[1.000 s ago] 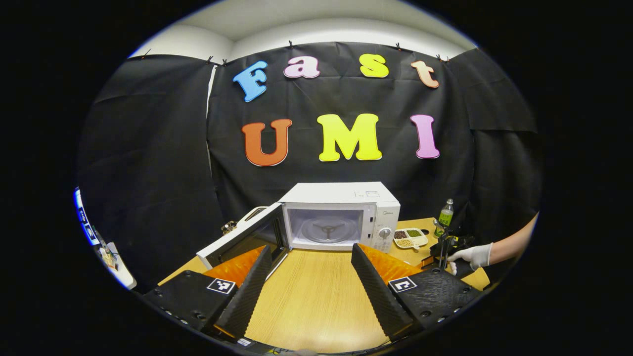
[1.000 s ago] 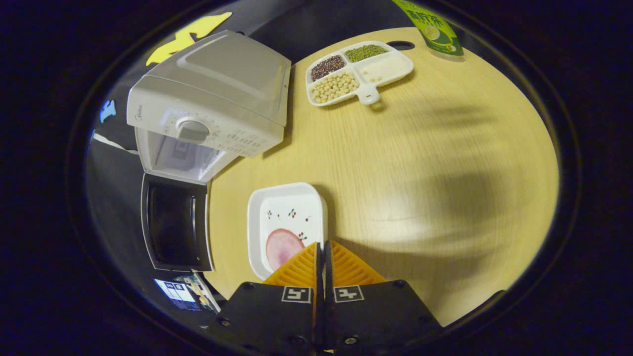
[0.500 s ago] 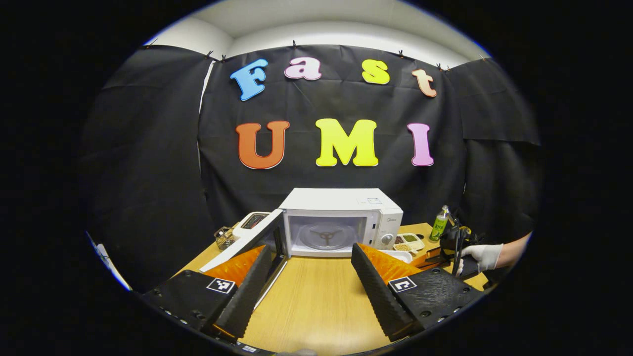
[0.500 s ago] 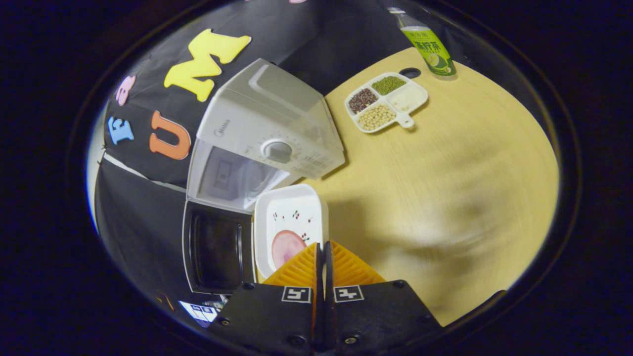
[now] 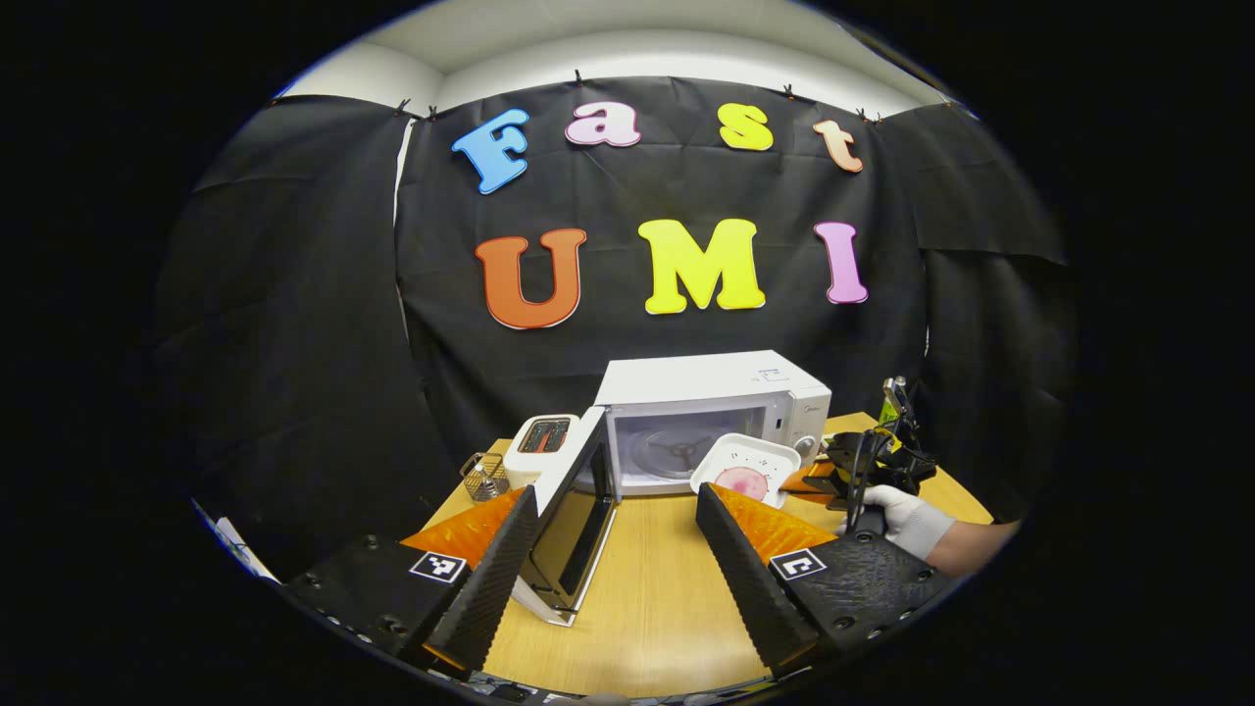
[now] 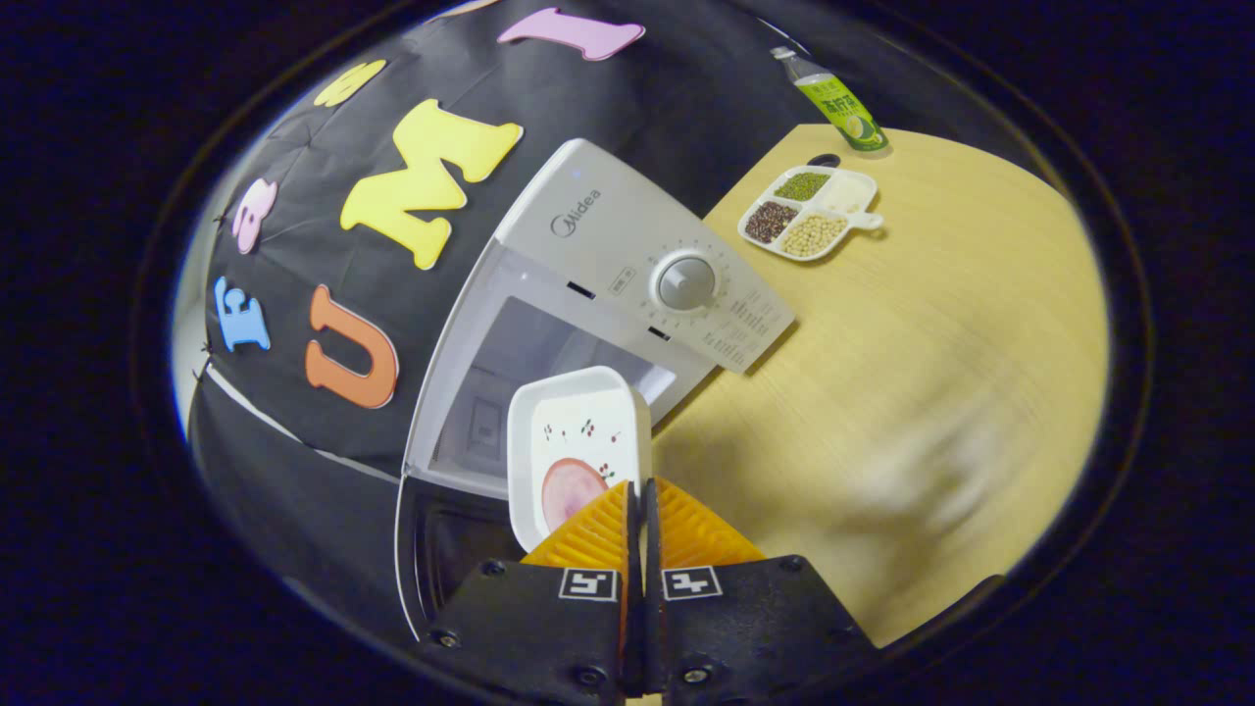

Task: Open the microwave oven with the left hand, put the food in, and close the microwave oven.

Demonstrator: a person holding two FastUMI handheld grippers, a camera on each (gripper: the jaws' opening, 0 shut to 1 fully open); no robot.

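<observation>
The microwave oven [image 5: 711, 417] sits at the back of the wooden tabletop [image 5: 647, 598] with its door [image 5: 574, 510] swung wide open to its left, the cavity and the turntable inside bare. In the left gripper view, the left hand-held gripper [image 5: 608, 564] hovers low over the tabletop in front of the oven, its two fingers spread well apart with nothing between them, the open door just beyond its left finger. Off to the right, a gloved hand [image 5: 907, 520] carries the right hand-held gripper [image 5: 809, 479], and a white rectangular dish [image 5: 747, 463] with a round pink slice of food [image 5: 737, 482] on it is held up right in front of the oven's opening. In the right gripper view, the right hand-held gripper [image 6: 642, 520] has its fingers pressed together on the near rim of that dish [image 6: 578, 436], which hangs tilted before the cavity, just left of the control panel and its dial [image 6: 684, 282]. Farther along the tabletop, well apart from the oven, lies a divided tray of beans and grains [image 6: 809, 211], and a green-labelled bottle [image 6: 833, 93] stands beyond it. Left of the oven stand a toaster [image 5: 544, 441] and a small wire basket [image 5: 482, 476].
</observation>
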